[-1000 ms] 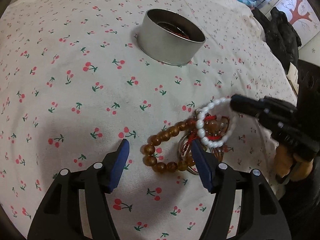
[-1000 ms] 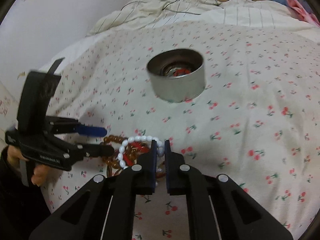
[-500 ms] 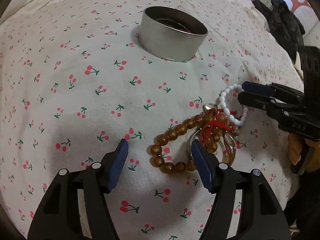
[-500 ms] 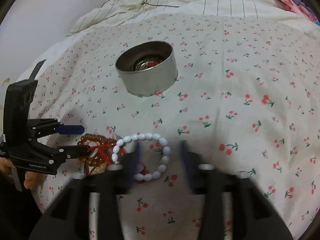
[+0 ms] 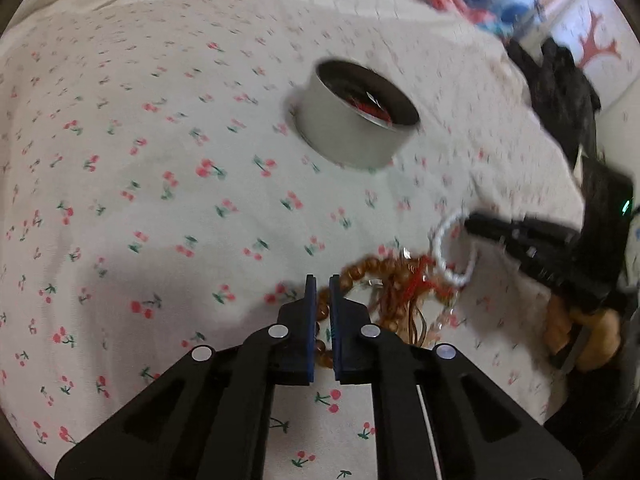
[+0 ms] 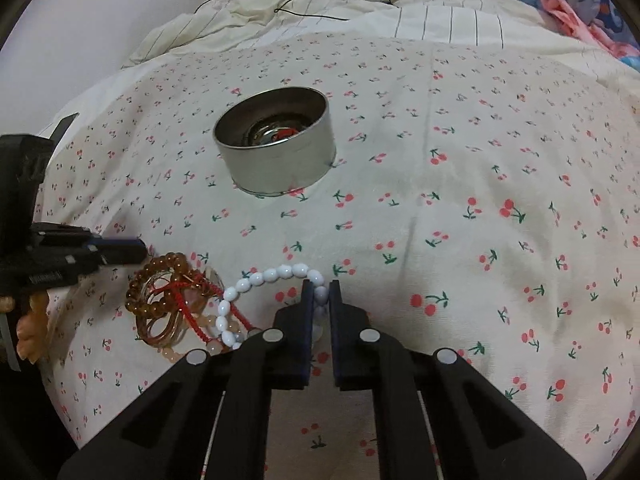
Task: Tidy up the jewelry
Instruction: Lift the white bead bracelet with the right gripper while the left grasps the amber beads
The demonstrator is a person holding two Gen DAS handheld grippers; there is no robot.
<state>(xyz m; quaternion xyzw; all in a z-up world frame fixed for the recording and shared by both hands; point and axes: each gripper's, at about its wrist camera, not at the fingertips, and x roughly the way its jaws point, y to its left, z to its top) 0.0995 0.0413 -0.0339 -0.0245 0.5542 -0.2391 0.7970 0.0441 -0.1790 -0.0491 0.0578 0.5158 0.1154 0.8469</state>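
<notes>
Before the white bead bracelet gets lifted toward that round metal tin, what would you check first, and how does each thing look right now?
1. Right gripper shut on white bead bracelet: ok.
2. Left gripper shut on amber bead bracelet: ok.
3. White bracelet free of red cord: not ok, cord crosses it.
4. Round metal tin upright, open: ok.
5. Room left in tin: cannot tell.

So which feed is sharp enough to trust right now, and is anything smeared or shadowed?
Left wrist view: motion-blurred, worst at right, where the round silver metal tin and white bead bracelet smear; a soft grey shadow lies on the cherry-print bedsheet. Right wrist view: sharp, evenly lit, beads crisp at the right gripper; both bow from the fisheye.
</notes>
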